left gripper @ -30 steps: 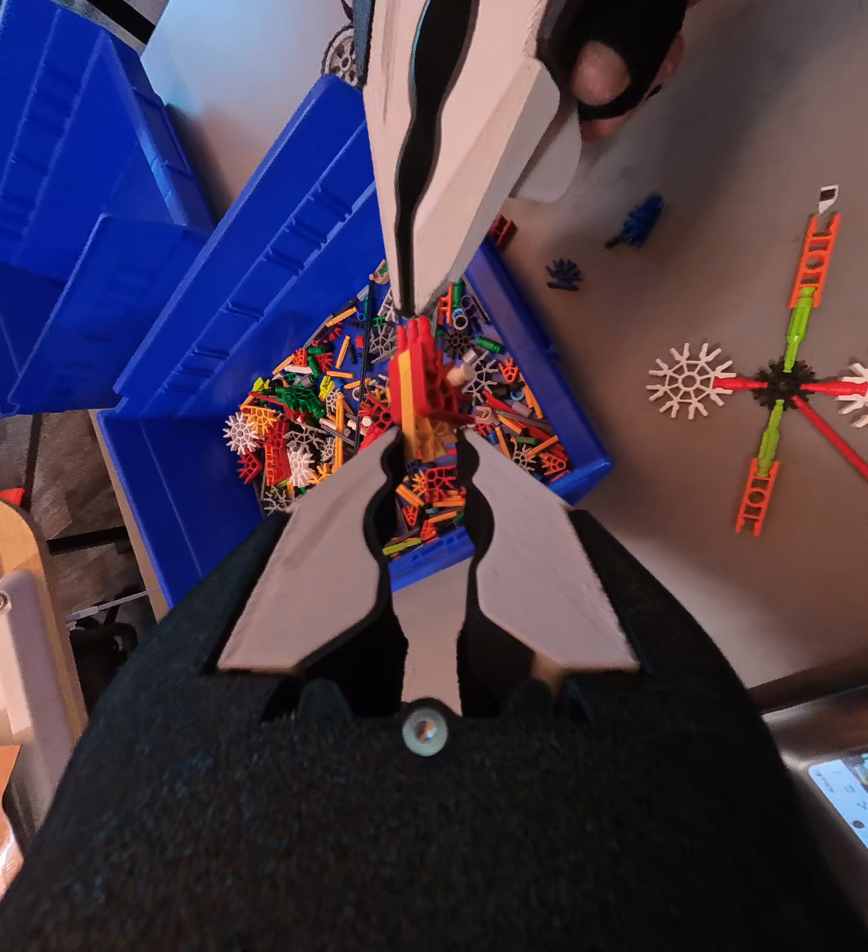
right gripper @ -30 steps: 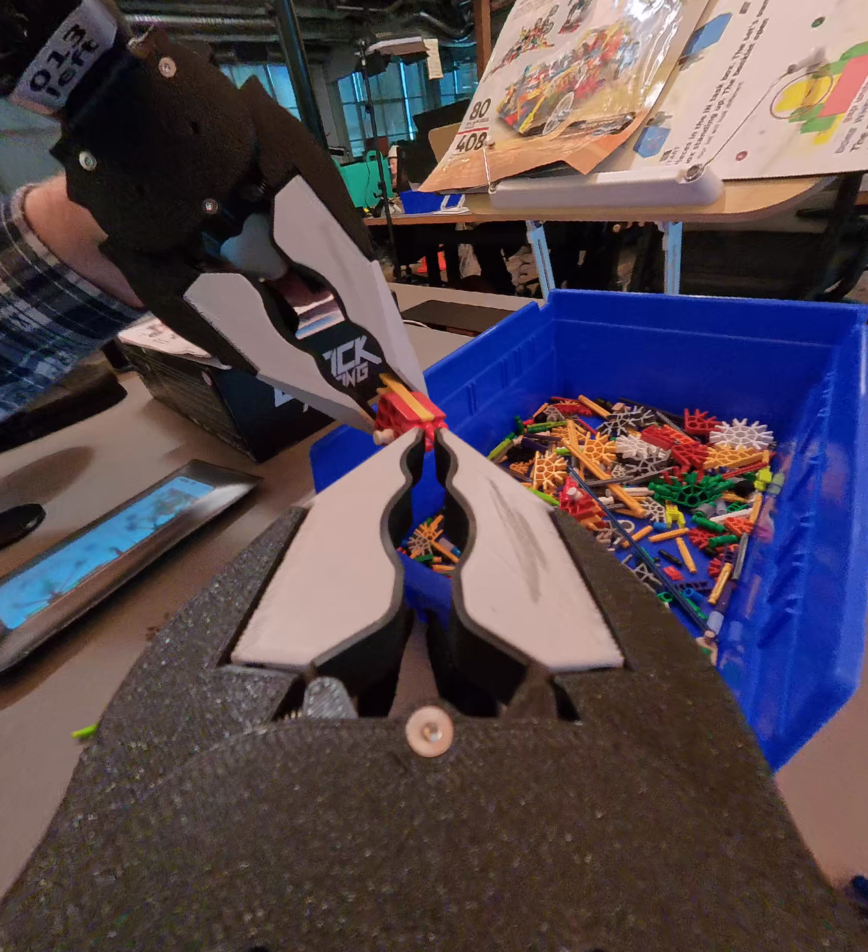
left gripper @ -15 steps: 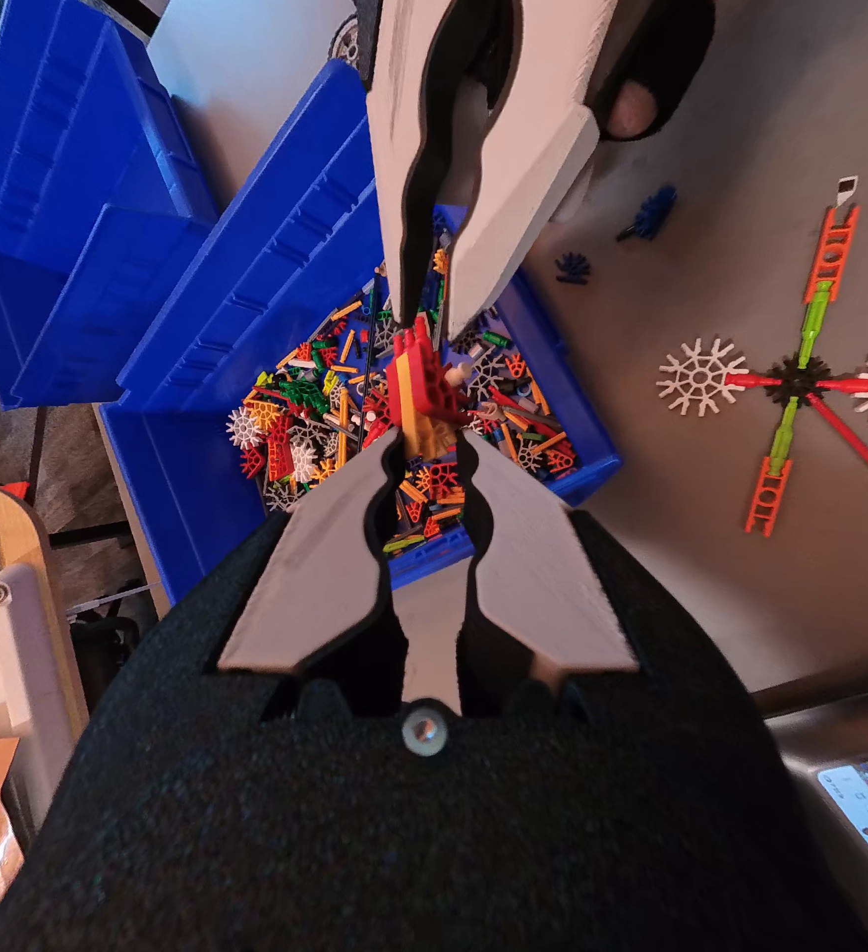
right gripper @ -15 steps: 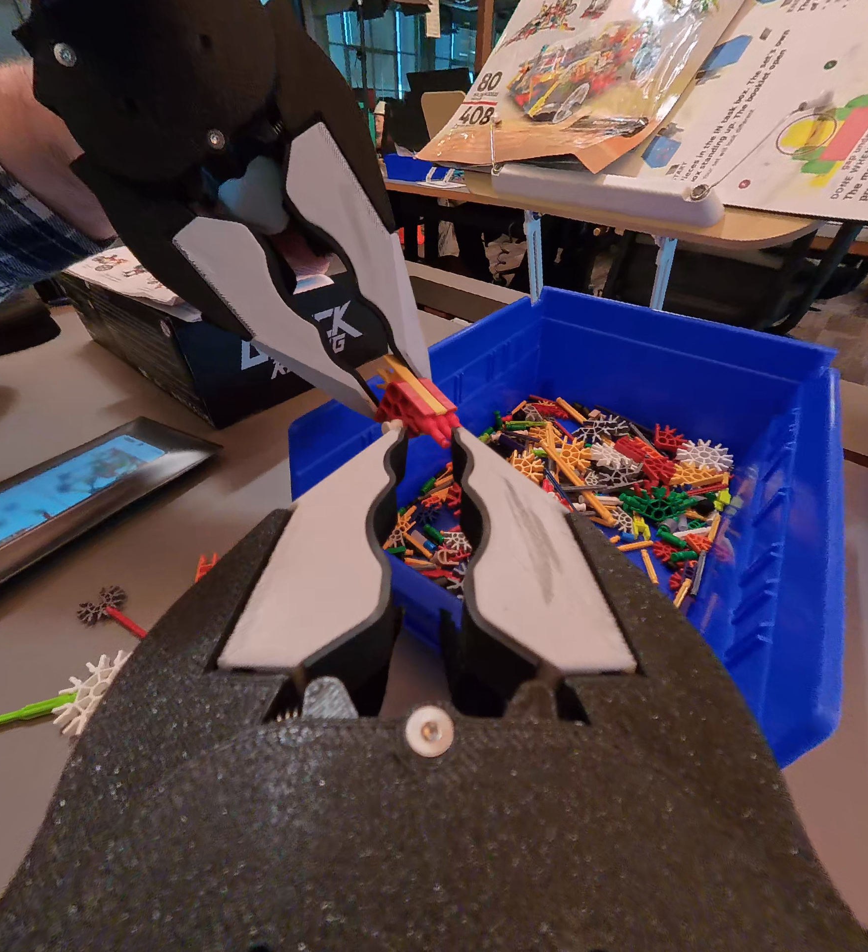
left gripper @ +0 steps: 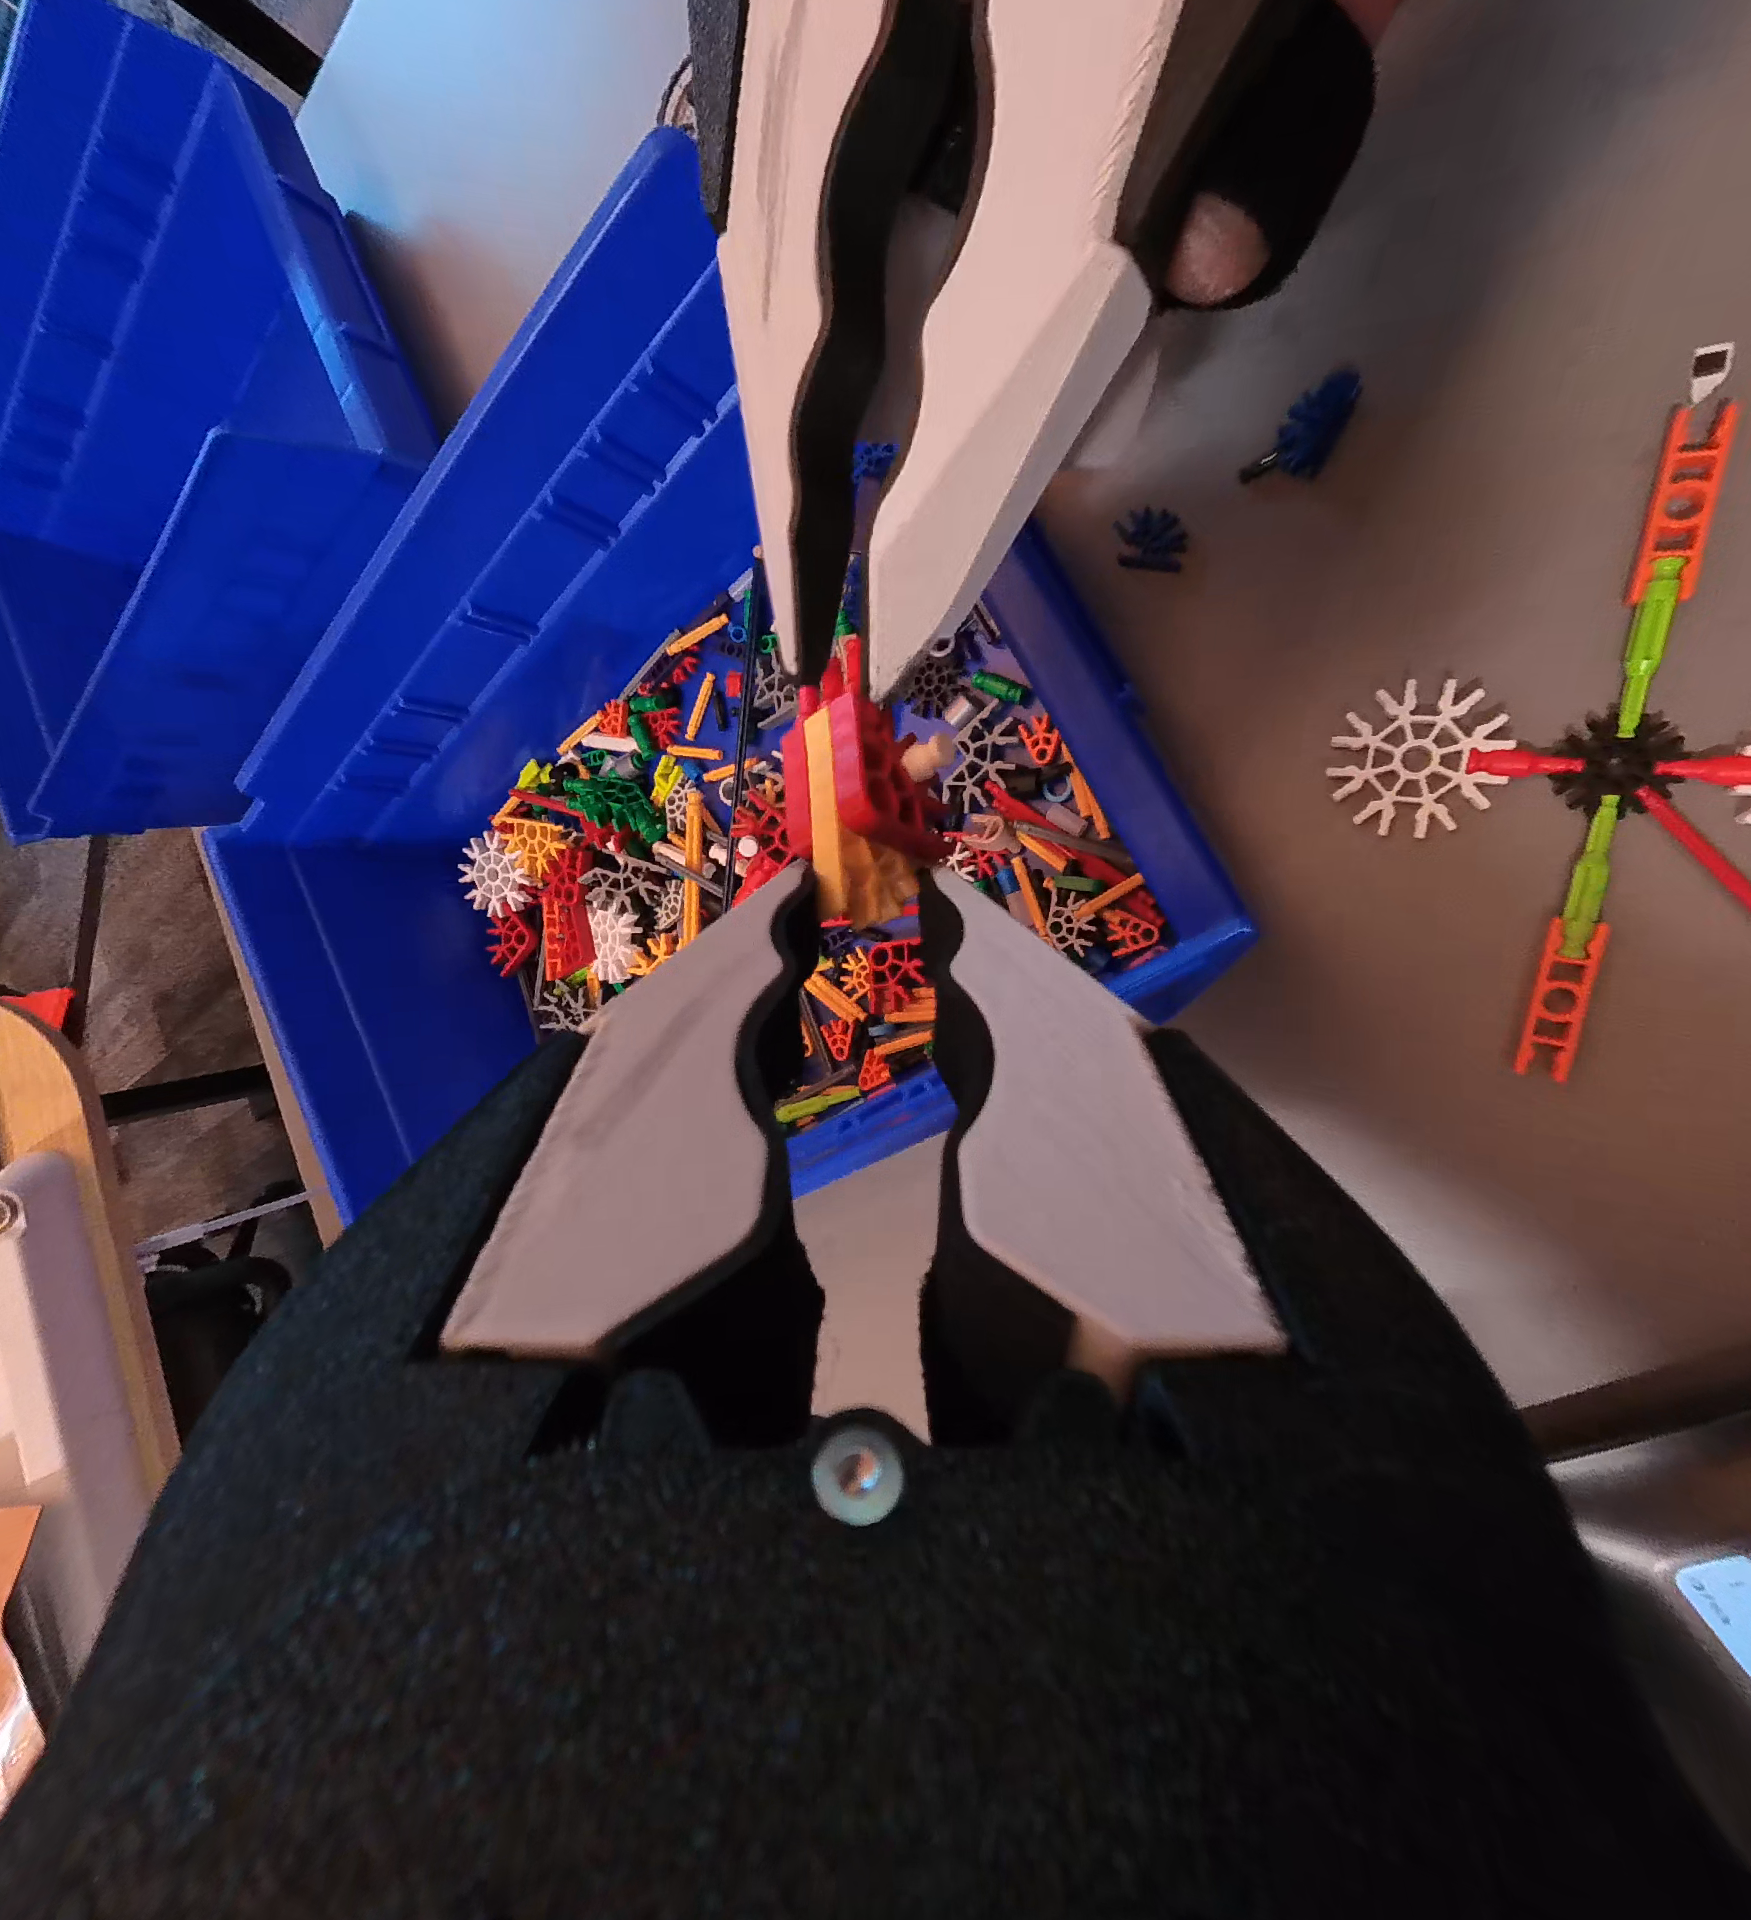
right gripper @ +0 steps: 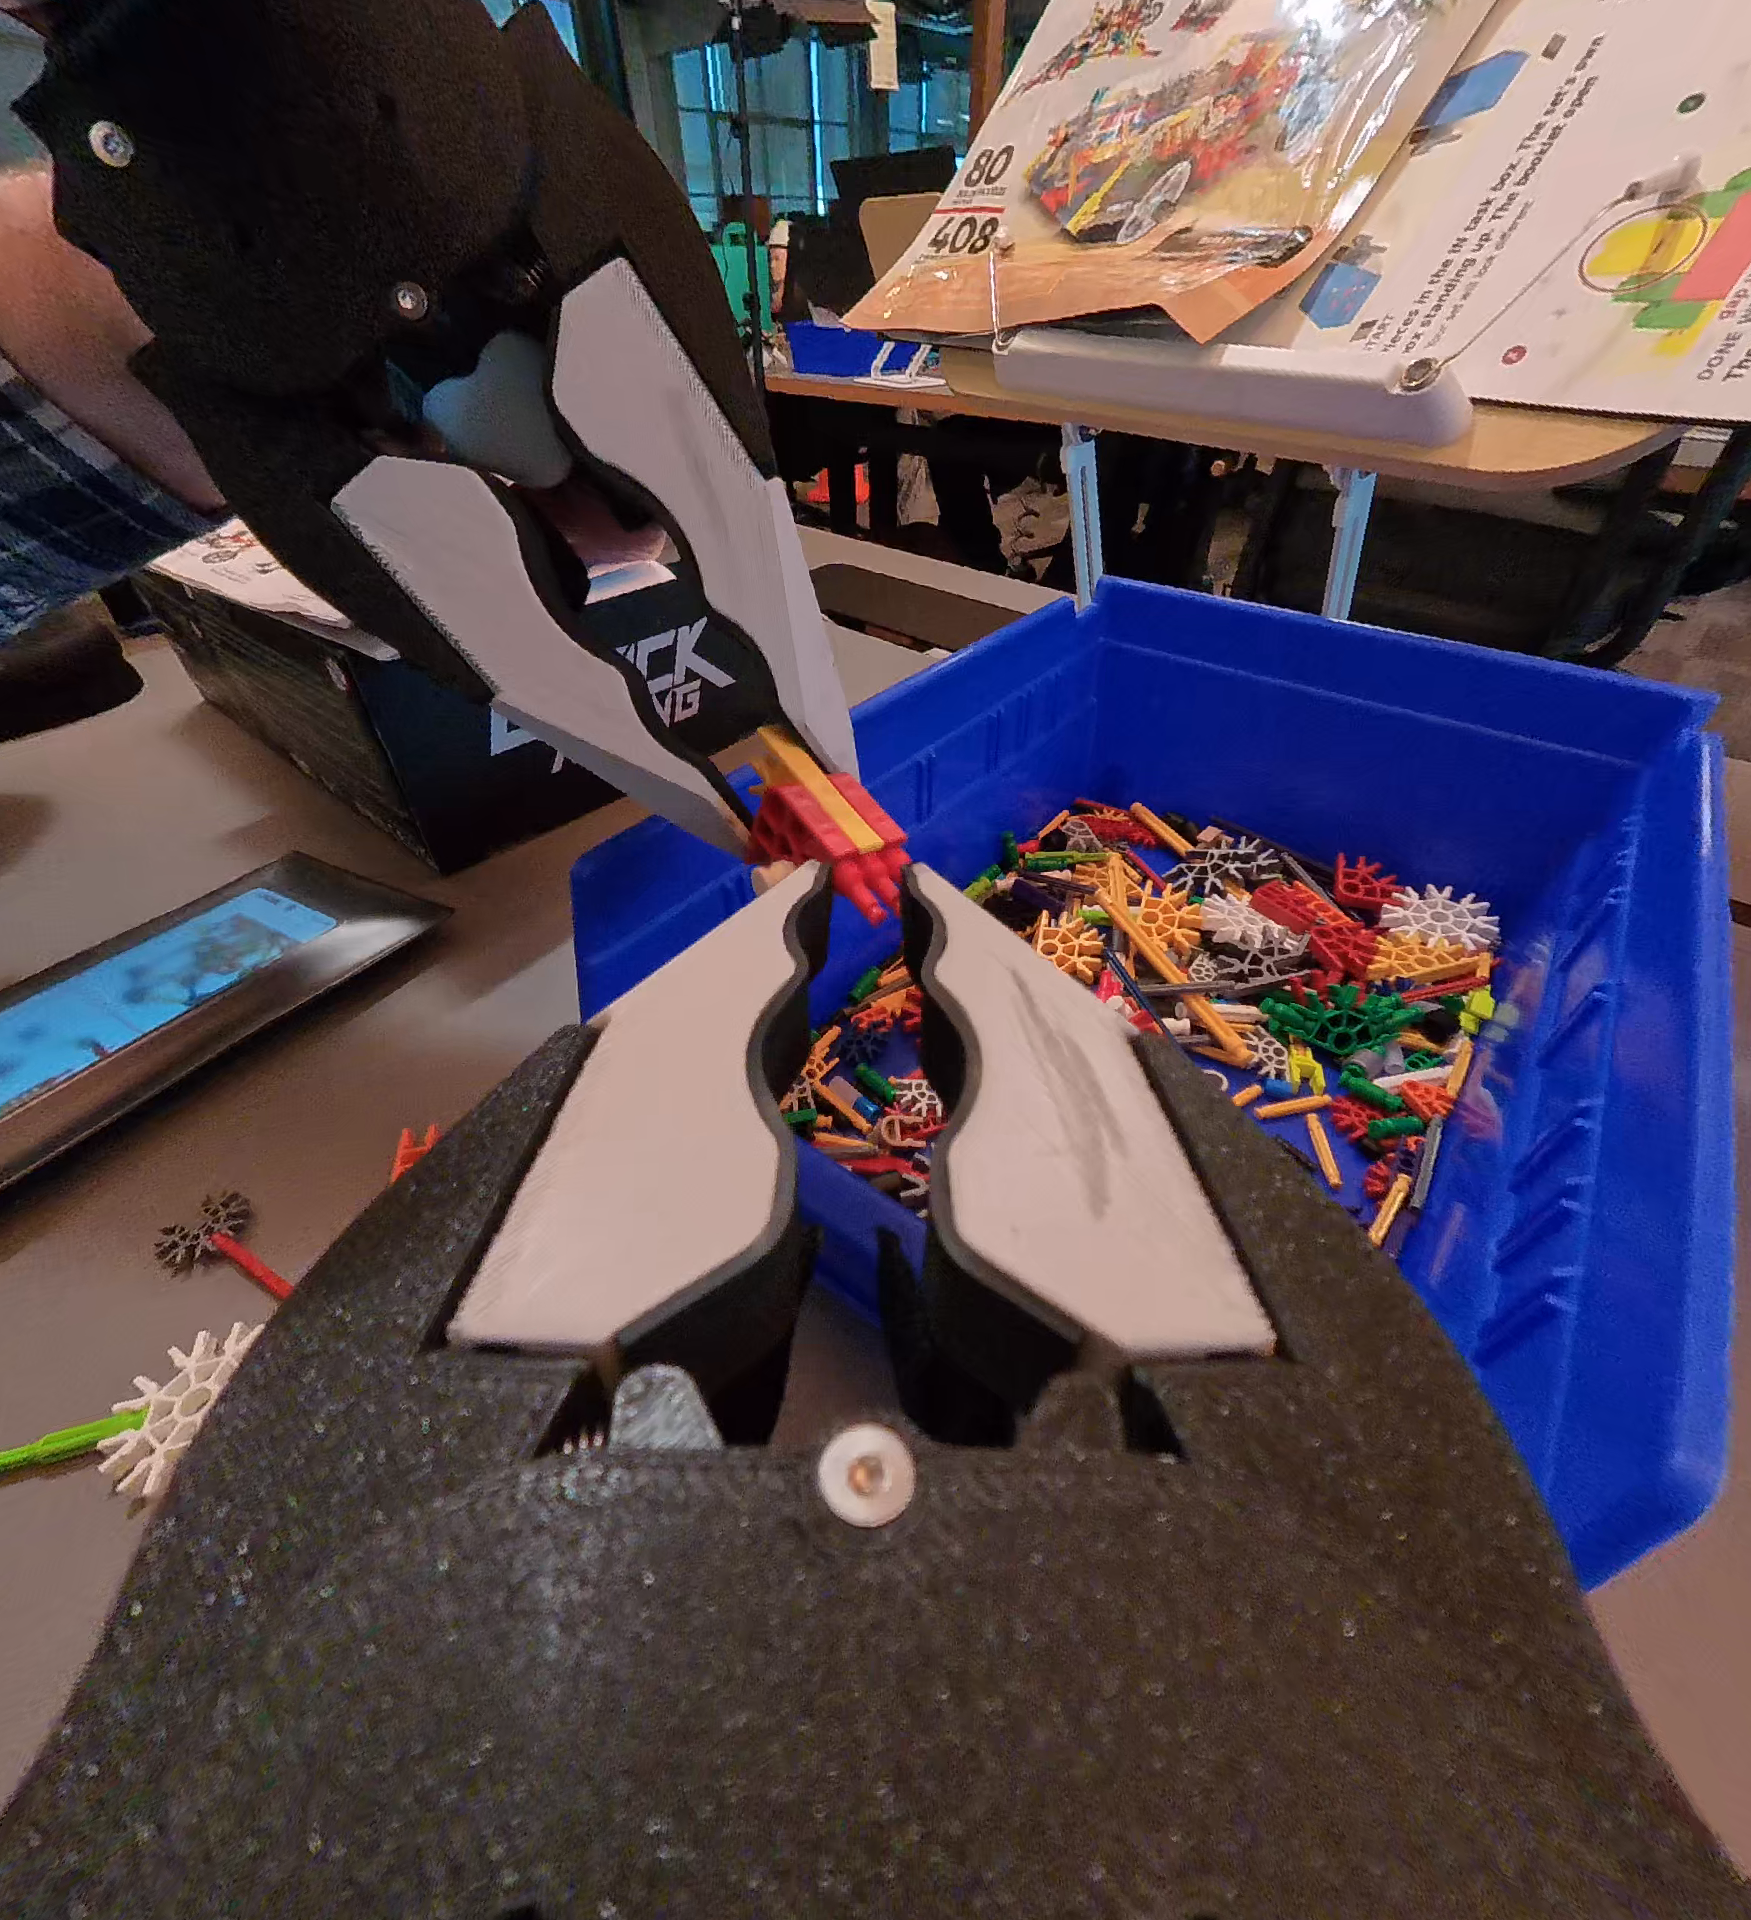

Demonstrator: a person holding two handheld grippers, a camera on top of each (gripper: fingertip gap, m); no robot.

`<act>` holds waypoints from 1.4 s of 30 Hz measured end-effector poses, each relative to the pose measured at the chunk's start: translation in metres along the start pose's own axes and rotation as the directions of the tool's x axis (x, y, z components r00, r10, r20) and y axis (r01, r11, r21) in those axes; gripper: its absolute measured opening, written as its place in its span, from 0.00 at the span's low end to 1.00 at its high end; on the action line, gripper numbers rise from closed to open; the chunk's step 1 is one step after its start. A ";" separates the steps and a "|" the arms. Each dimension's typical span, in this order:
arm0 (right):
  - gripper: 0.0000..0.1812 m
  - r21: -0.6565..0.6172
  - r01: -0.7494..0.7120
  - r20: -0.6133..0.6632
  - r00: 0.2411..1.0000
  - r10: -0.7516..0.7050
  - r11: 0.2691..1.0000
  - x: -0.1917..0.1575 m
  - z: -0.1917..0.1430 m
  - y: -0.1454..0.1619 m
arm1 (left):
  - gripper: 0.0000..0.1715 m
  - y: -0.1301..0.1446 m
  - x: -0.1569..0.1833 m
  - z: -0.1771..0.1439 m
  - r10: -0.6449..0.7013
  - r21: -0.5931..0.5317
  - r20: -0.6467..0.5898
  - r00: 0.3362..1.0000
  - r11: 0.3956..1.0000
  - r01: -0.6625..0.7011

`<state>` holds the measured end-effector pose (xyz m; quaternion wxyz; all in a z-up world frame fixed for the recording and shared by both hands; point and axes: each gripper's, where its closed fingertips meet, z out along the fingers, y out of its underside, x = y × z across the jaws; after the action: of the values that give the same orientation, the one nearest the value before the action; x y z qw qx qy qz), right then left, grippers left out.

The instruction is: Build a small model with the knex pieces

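My left gripper (left gripper: 868, 878) is shut on the yellow end of a small stack of red and yellow connector pieces (left gripper: 845, 790) and holds it above the blue bin (left gripper: 1193, 935). My right gripper (left gripper: 838, 681) reaches in from the opposite side. Its narrowly parted fingertips close on the stack's red prongs. In the right wrist view the right gripper (right gripper: 863, 881) meets the stack (right gripper: 809, 821) head-on, and the left gripper (right gripper: 798, 795) comes down from the upper left. The bin (right gripper: 1370, 748) holds several loose coloured rods and connectors (right gripper: 1266, 966).
A flat model of white snowflake connectors, red and green rods and orange ladders (left gripper: 1619, 769) lies on the grey table to the right. Two small blue pieces (left gripper: 1307, 426) lie beyond it. Empty blue bins (left gripper: 123, 416), a tablet (right gripper: 123, 997), a black box (right gripper: 414, 748) and instruction boards (right gripper: 1473, 208) stand around. Both grippers' tips are close together, under 4 cm apart.
The right gripper opened half a second ago and has narrowed again around the red end of the stack. The left gripper kept its hold; both grippers shifted slightly over the bin.
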<state>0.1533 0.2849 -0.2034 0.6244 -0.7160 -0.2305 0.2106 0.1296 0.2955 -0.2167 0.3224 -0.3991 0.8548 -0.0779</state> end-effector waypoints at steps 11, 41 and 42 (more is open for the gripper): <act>0.12 0.029 0.089 -0.014 0.996 -0.089 0.996 -0.001 -0.001 -0.001 | 0.10 -0.003 0.000 -0.007 -0.125 0.080 -0.105 0.987 0.988 0.134; 0.06 -0.020 0.353 -0.140 0.925 -0.353 0.935 0.002 -0.003 0.002 | 0.07 -0.007 0.014 0.001 -0.223 0.005 -0.396 0.891 0.970 0.245; 0.05 -0.032 0.366 -0.144 0.919 -0.367 0.930 0.002 -0.002 0.003 | 0.06 -0.007 0.016 0.002 -0.229 -0.004 -0.405 0.885 0.968 0.249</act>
<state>0.1568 0.2840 -0.2062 0.6667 -0.6750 -0.3140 0.0359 0.1280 0.2797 -0.2234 0.1371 -0.4688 0.8449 -0.2181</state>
